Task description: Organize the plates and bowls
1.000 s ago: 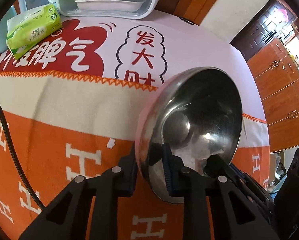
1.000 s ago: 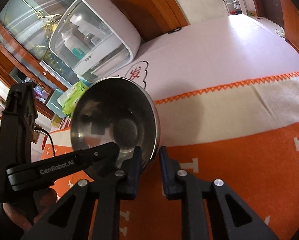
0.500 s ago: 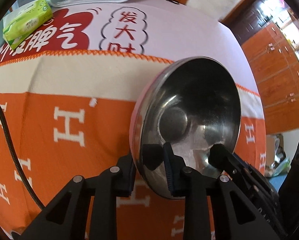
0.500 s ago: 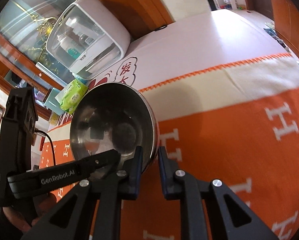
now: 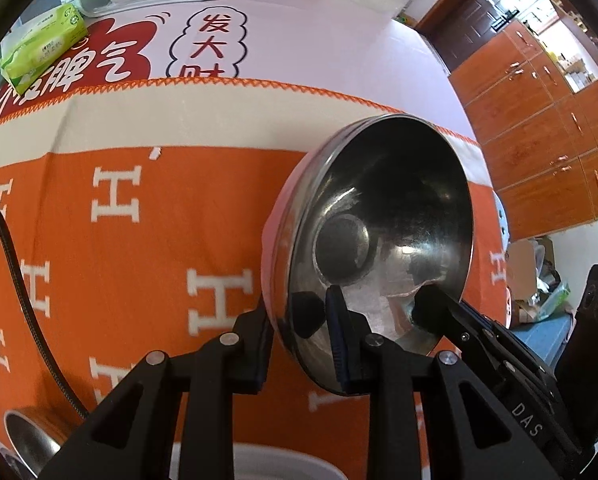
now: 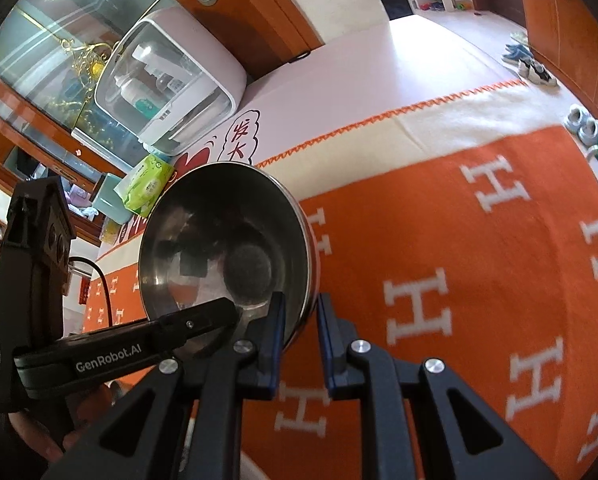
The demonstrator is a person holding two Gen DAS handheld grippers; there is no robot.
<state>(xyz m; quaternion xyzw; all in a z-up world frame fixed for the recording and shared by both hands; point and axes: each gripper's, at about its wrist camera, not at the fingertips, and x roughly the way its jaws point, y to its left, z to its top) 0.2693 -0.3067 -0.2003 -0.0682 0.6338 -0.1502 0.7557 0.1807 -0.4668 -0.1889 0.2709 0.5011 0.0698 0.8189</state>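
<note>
With both my left tongs (image 5: 299, 344) and right tongs (image 6: 299, 336) pinching one rim of the steel bowl (image 5: 383, 240) at frame centre, its slick tilted edge may slip onto the orange blanket (image 5: 119, 280).

Bowl (image 5: 383, 216) above blanket (image 5: 139, 248), tissue pack (image 5: 43, 48) behind

Two steel bowls show, one held bowl (image 5: 379, 232) above the orange blanket (image 5: 139, 264) and one second bowl (image 5: 27, 440) at its near left corner, besides one white dish (image 5: 259, 464) at the near edge, one green tissue pack (image 5: 43, 46), one white cabinet (image 6: 167, 88) and two grippers.
</note>
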